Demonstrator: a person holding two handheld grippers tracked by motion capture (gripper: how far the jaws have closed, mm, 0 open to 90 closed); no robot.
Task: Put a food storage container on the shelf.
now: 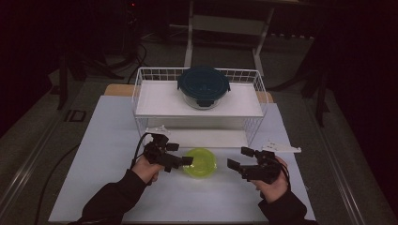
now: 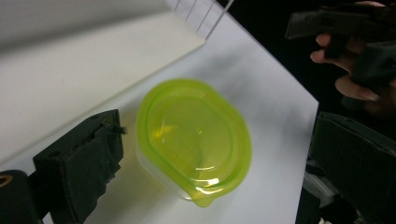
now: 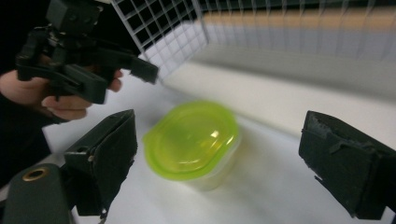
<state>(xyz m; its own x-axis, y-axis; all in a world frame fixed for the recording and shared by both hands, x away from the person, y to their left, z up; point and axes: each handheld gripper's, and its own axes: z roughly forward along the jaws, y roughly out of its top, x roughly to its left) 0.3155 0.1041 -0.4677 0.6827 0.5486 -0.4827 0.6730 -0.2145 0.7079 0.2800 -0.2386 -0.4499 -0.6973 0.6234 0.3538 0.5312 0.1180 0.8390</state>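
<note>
White wire basket with dark-lidded bowl behind green container. Left gripper, right gripper flank container, jaws wide, holding nothing.

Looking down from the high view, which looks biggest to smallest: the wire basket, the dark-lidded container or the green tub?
1. Wire basket, clearly the largest.
2. Dark-lidded container.
3. Green tub, somewhat smaller, though it sits nearer the camera than the container.

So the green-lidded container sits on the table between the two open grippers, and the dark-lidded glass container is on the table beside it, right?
Not quite: the dark-lidded glass container stands on the white shelf board inside the wire basket, as the high view shows. The green-lidded container does sit between the open left gripper and right gripper.
</note>
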